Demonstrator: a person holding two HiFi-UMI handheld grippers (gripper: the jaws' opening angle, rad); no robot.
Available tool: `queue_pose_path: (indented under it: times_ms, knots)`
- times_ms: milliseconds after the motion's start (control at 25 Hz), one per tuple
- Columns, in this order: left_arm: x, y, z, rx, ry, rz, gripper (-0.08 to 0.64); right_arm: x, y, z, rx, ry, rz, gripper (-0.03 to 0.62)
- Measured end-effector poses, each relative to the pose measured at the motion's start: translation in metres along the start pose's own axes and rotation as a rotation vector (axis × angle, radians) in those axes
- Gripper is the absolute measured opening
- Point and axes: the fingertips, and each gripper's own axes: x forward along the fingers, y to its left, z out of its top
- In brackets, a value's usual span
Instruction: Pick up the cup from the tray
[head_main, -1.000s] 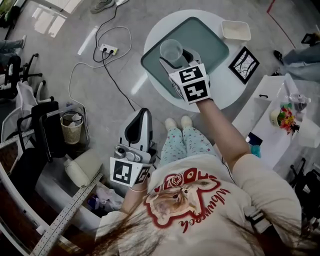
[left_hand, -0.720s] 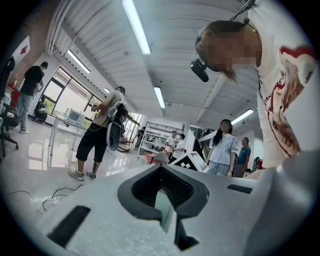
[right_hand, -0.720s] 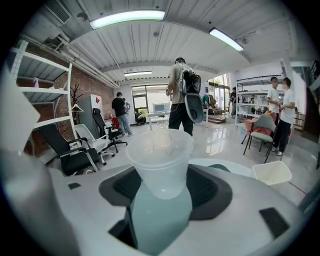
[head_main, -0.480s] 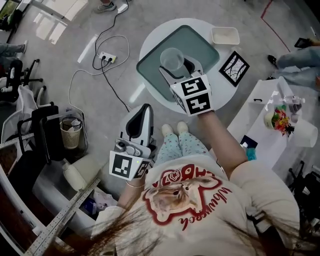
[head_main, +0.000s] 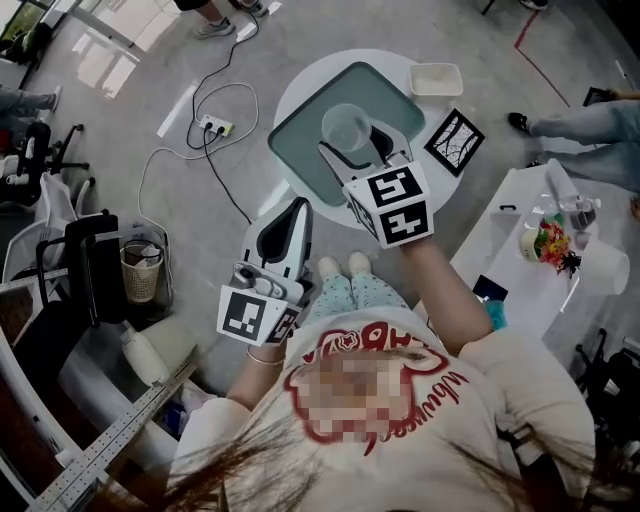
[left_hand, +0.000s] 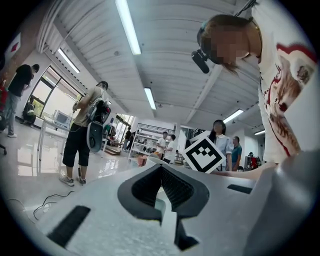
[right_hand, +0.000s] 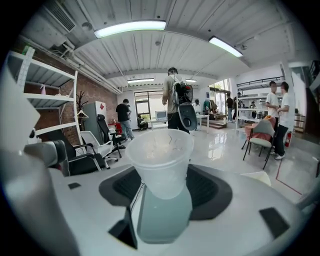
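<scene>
A translucent plastic cup (head_main: 346, 126) hangs above the grey-green tray (head_main: 300, 140) on the round white table (head_main: 445, 185). My right gripper (head_main: 357, 144) is shut on the cup, a finger on each side of its lower wall. In the right gripper view the cup (right_hand: 160, 155) sits tilted between the jaws of that gripper (right_hand: 162, 187), and the tray (right_hand: 165, 215) shows below it. My left gripper (head_main: 289, 218) is held low by the person's left side, over the floor, shut on nothing. The left gripper view looks up past its closed jaws (left_hand: 162, 200) into the room.
A white shallow box (head_main: 434, 78) and a black patterned card (head_main: 453, 141) lie on the round table beside the tray. A power strip (head_main: 213, 127) with cables lies on the floor. At the right stands a white table (head_main: 520, 200) with flowers (head_main: 553, 241). Several people stand around.
The right gripper has kept its hold on the cup and shifted it a little toward the tray's middle. The left gripper has risen slightly toward the table.
</scene>
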Motion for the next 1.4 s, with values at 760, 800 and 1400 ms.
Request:
queue_pose_path:
  times_ms: [760, 800, 1400]
  knots:
    - [0.008, -0.035, 0.011, 0.050, -0.034, 0.017, 0.014, -0.066, 0.000, 0.010, -0.027, -0.034, 0.032, 0.282]
    - [0.009, -0.036, 0.011, 0.052, -0.035, 0.021, 0.014, -0.068, 0.000, 0.009, -0.025, -0.033, 0.035, 0.282]
    - [0.005, -0.054, 0.001, 0.086, -0.050, 0.072, 0.014, -0.081, 0.000, -0.003, -0.051, -0.043, 0.082, 0.282]
